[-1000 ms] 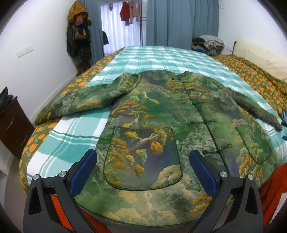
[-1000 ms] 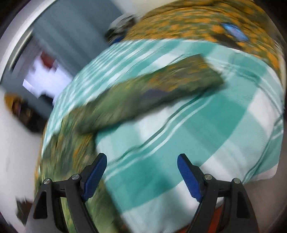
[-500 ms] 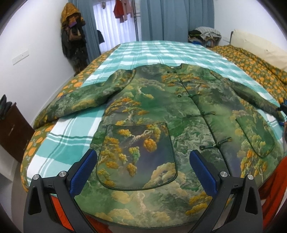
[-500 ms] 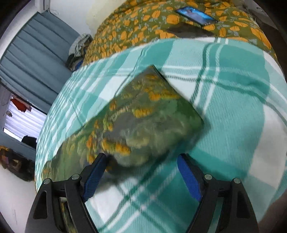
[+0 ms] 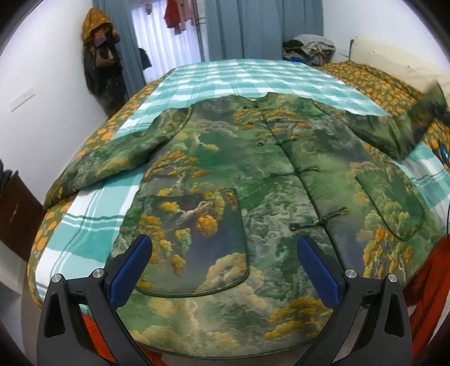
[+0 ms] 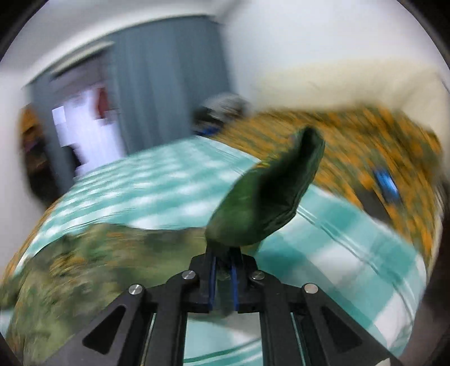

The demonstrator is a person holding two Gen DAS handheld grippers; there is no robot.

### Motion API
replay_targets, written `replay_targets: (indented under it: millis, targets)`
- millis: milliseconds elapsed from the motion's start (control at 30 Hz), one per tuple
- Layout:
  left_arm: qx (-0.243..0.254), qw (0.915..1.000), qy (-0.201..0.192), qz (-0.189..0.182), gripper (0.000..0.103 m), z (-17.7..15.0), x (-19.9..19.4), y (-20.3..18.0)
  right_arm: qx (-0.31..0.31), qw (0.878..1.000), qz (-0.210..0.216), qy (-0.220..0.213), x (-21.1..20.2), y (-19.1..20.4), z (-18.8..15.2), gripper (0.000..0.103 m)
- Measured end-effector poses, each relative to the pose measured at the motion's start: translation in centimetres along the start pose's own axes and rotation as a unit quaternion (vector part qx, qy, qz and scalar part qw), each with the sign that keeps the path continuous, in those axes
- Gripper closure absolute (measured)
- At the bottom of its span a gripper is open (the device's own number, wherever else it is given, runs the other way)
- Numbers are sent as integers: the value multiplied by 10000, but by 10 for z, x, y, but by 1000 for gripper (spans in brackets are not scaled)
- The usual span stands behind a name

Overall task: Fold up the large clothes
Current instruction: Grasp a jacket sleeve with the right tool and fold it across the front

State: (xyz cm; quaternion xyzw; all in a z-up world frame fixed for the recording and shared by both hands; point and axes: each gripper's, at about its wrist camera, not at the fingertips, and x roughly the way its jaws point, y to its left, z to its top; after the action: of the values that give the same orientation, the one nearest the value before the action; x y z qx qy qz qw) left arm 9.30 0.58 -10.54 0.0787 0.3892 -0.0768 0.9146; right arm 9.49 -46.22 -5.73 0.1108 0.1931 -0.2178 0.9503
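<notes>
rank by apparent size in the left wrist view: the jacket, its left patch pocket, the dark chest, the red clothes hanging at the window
1. jacket
2. patch pocket
3. dark chest, cut off by the frame edge
4. red clothes, far off, so they only look small

A: How does the left gripper (image 5: 224,266) look?

B: It has a black frame with triangular cut-outs in both arms. The pads (image 5: 130,269) on its fingers are blue and have a fine ribbed texture. Round silver screws sit on the joints.

A: And the right gripper (image 6: 224,277)?

B: The same build: black arms, triangular openings, silver screw heads, and thin blue pads (image 6: 213,278) seen from the edge.
</notes>
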Motion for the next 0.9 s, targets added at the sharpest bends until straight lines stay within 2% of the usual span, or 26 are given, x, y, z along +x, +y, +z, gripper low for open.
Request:
replay_targets:
  millis: [67, 167, 333, 567, 700, 800, 867, 900]
  targets:
    - [22, 10000, -27, -3, 1, 1, -2, -1, -398, 9981, 469, -25, -14, 41, 1, 95]
    - [-21, 10000, -37, 10, 1, 1, -5, 1, -794, 9924, 938, 36, -25, 90, -6, 95]
    - [-208, 9998, -5, 27, 1, -1, -7, 11, -1304, 9802, 1456, 316, -26, 156, -40, 95]
    - [-341, 9994, 83, 17, 1, -4, -4, 17, -1795, 9631, 1676, 1097, -9, 201, -103, 95]
    - [-318, 9994, 146, 4, 1, -5, -2, 14, -2099, 9540, 1731, 1257, -12, 209, -126, 94]
    - [-285, 9995, 168, -5, 1, -5, -1, 11, -2337, 9452, 1819, 1377, -19, 219, -139, 91]
    - [-262, 9995, 176, -4, 1, -4, -1, 9, -2494, 9400, 1817, 1456, -20, 225, -147, 83]
    - [-246, 9995, 177, 1, 1, -4, -2, 8, -2531, 9366, 1892, 1516, -21, 228, -150, 69]
